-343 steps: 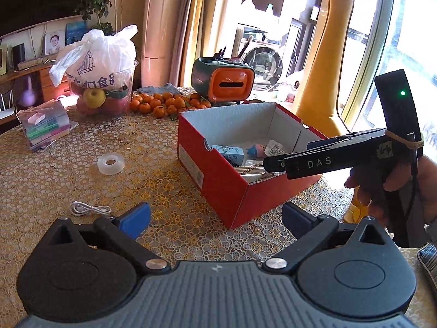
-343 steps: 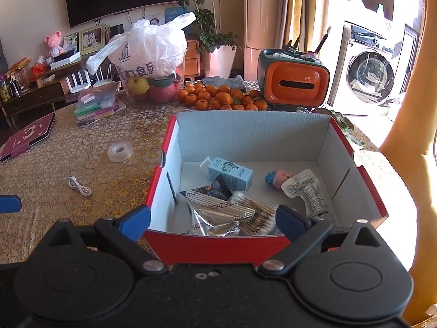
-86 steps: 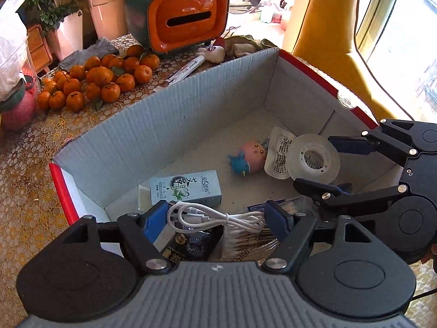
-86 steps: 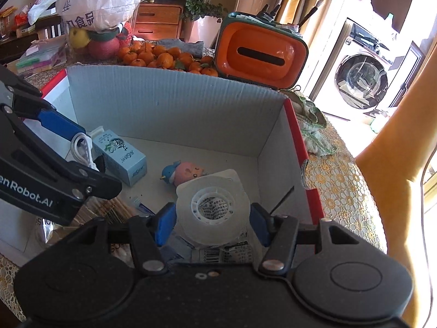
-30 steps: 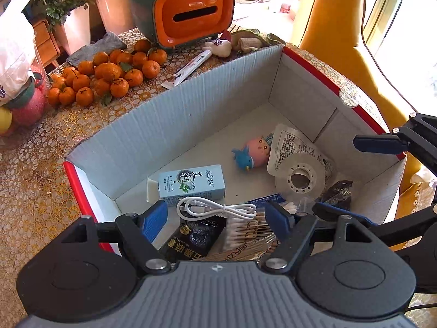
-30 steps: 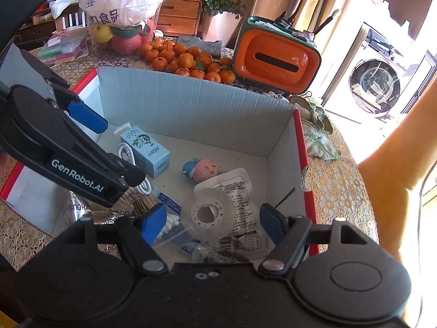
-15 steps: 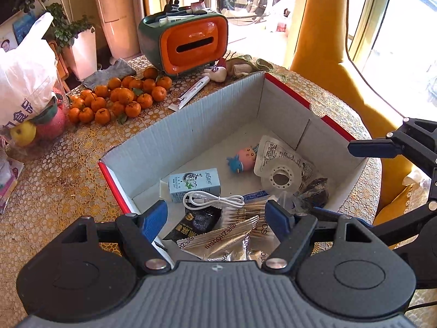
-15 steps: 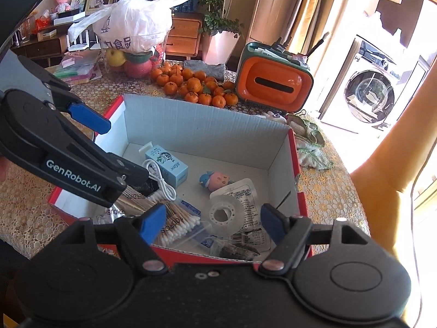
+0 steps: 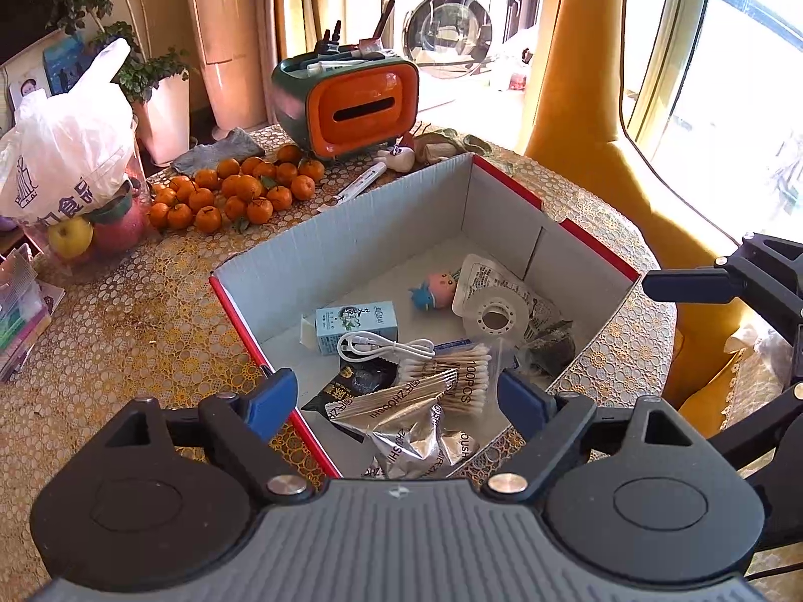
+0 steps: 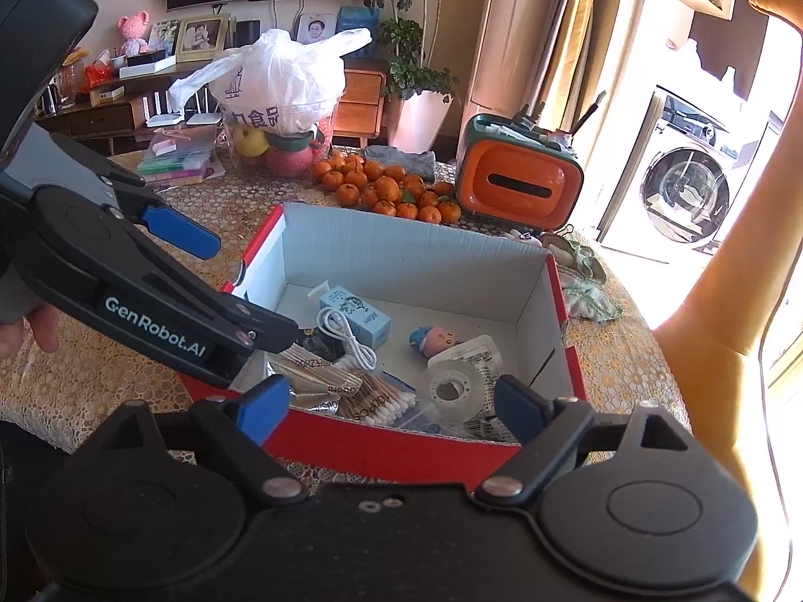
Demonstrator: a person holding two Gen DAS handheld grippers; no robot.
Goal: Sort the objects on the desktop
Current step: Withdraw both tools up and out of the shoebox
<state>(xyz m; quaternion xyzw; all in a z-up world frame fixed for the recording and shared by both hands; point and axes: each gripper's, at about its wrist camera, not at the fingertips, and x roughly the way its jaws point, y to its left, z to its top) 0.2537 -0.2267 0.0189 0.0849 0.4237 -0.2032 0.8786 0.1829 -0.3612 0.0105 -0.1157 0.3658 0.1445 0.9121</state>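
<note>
Hovering above the red box (image 9: pixel 597 246), left gripper (image 9: pixel 396 396) and right gripper (image 10: pixel 391 404) hang spread, empty. Tape roll (image 10: pixel 454 391) and cable (image 9: pixel 384 346) lie inside; sorting appears complete, retreat next.

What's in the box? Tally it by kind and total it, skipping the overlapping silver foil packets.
In the box:
Carton: 1
Cable: 1
Toy: 1
Tape: 1
White pouch: 1
Swab pack: 1
Dark packets: 2
Total: 8
</note>
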